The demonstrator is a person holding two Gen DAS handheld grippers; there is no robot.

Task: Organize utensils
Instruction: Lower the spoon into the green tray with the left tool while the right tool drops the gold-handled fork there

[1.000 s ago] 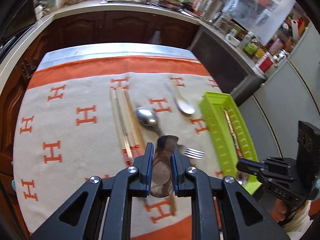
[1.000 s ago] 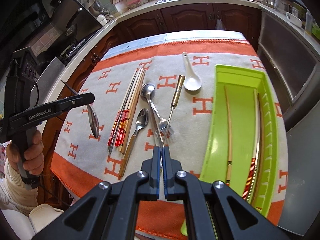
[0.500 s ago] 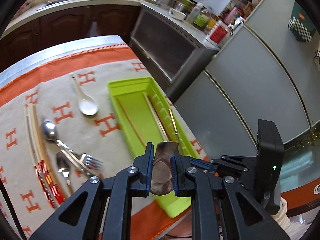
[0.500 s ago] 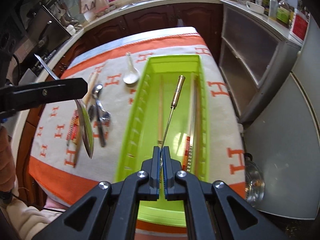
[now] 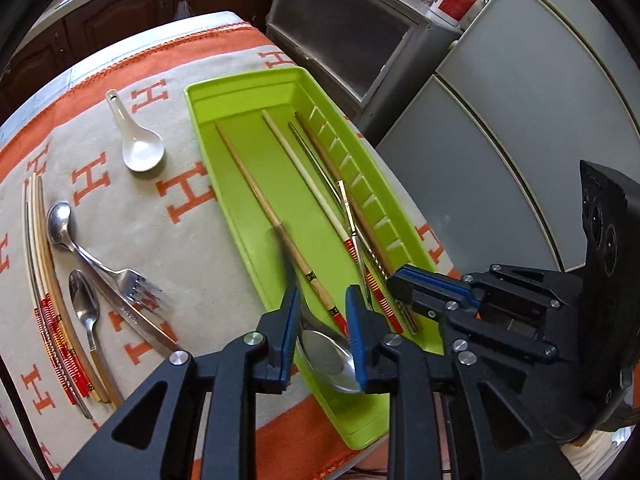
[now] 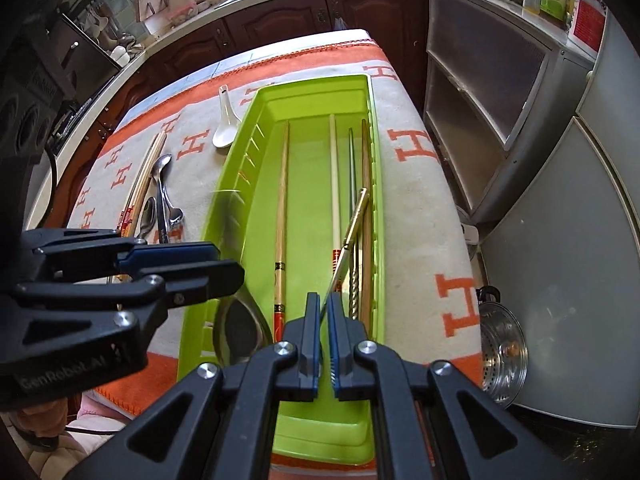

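Observation:
A lime green tray (image 5: pixel 248 92) (image 6: pixel 224 216) lies on the right of the orange-and-beige cloth and holds several chopsticks. My left gripper (image 5: pixel 322 300) is open over the tray's near end; a steel spoon (image 5: pixel 328 354) (image 6: pixel 240 330) lies in the tray between and below its fingers, handle blurred. My right gripper (image 6: pixel 325 300) is slightly open around the thin shaft of a gold-handled utensil (image 6: pixel 354 220), which slants down onto the chopsticks on the tray's right side. On the cloth lie a white ceramic spoon (image 5: pixel 140 148), a steel spoon (image 5: pixel 60 220), a fork (image 5: pixel 128 280), a small spoon (image 5: pixel 84 304) and several chopsticks (image 5: pixel 44 280).
The table's right edge runs just past the tray; grey cabinets (image 5: pixel 520 120) and a steel steamer lid (image 6: pixel 500 344) lie beyond it. Dark wooden kitchen cabinets (image 6: pixel 280 16) stand behind the table. The two grippers are close together over the tray's near end.
Both grippers came down into the tray. My left gripper opened and the steel spoon dropped into the tray. My right gripper loosened and the gold-handled utensil now rests on the chopsticks.

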